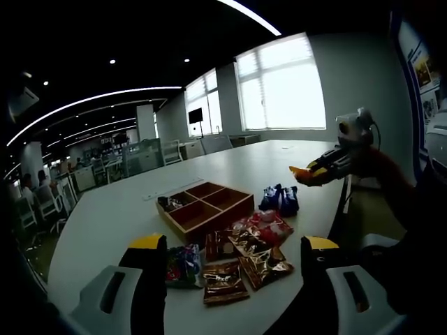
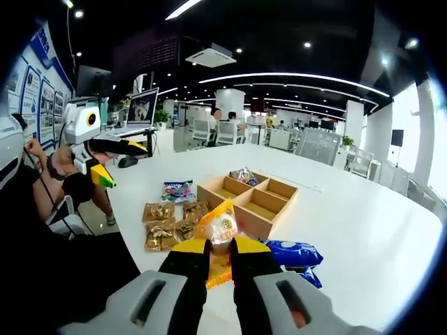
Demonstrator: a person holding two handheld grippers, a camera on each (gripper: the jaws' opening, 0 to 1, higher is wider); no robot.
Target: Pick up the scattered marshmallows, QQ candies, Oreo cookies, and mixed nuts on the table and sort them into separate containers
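The right gripper [image 2: 220, 246], clenched on an orange snack packet [image 2: 222, 230], has the wooden divided box [image 2: 253, 202] just beyond, centre frame.

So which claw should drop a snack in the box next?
Probably the right claw: it already pinches an orange snack packet just short of the wooden box. The left claw is open, holding nothing.

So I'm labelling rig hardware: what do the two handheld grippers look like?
The left gripper and the right gripper match: black jaws capped in yellow at the tips, on pale grey bodies with slotted openings. A dark sleeve covers the person's arm.
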